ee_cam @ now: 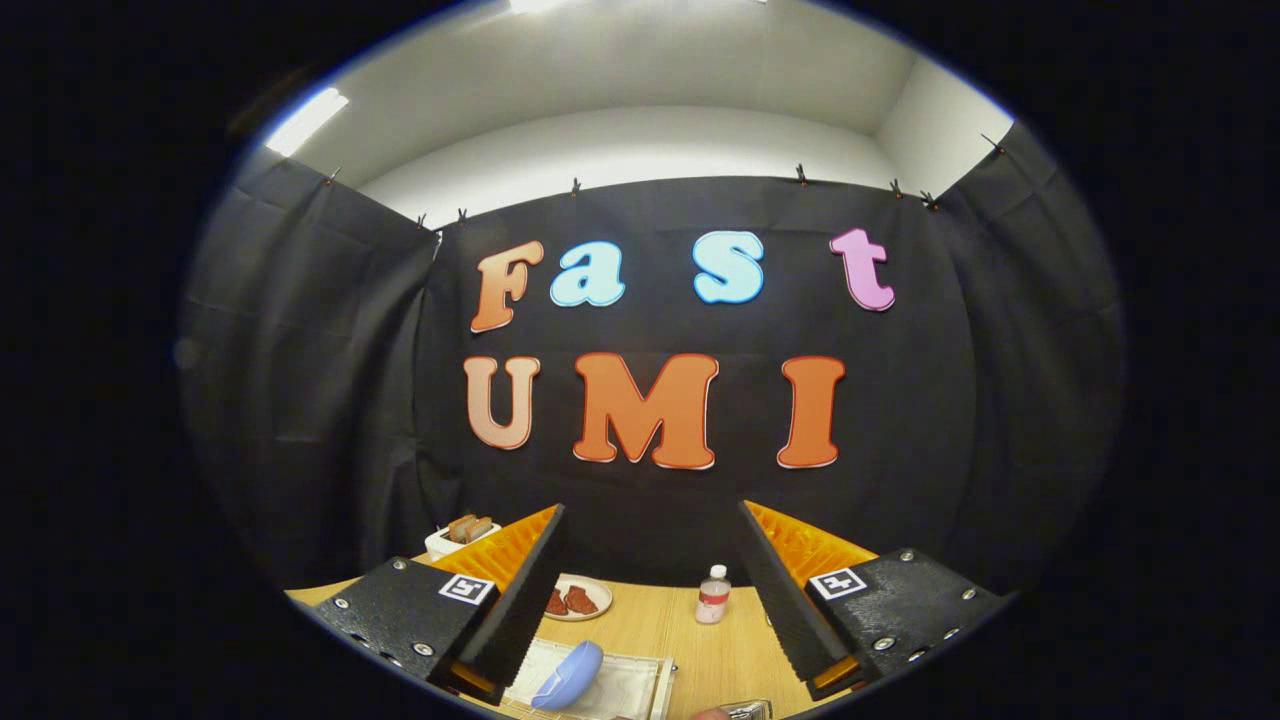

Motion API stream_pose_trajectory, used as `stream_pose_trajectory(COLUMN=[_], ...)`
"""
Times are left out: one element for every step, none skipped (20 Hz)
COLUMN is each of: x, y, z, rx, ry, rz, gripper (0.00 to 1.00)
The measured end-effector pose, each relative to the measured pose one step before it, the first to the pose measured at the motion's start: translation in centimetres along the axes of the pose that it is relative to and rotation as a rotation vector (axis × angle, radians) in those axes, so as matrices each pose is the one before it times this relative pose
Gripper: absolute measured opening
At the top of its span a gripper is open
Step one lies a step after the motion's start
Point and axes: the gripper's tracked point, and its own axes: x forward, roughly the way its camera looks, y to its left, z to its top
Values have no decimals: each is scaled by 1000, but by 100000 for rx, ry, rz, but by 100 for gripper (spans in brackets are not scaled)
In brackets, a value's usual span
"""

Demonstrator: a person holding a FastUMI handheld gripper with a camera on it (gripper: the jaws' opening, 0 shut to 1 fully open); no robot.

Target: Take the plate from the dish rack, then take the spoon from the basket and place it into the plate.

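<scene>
gripper: fingers apart, empty; blue plate tilted in dish rack below

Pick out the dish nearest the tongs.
The blue plate, tilted in the white dish rack, just ahead of the open tongs. The round plate of reddish food and the white dish lie beyond.

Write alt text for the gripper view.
The gripper hangs open above a wooden table, fingers spread and holding nothing. Below them a blue plate stands tilted in a white dish rack; beyond are a small bottle and a dish of reddish food.
</scene>
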Motion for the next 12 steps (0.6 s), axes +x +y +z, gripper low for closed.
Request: stream_pose_trajectory(x=[193,206,239,370,434,421,395,489,597,602,502,636], y=[282,375,368,402,235,278,501,600,345,215,444,293], z=[-1107,-1019,-944,-872,-852,-967,-1224,-1107,-978,-961,-1006,-763], rx=[1106,782,483,-192,-569,-533,36,151,-369,-860,-1028,-930], ry=[4177,4050,3497,3105,2847,3239,3873,3964,4000,3804,3702,3712], rz=[793,1103,1115,1079,610,556,1120,1482,585,236,617,427], gripper=[99,99,99,99,99,99,99,99,99,98,98,97])
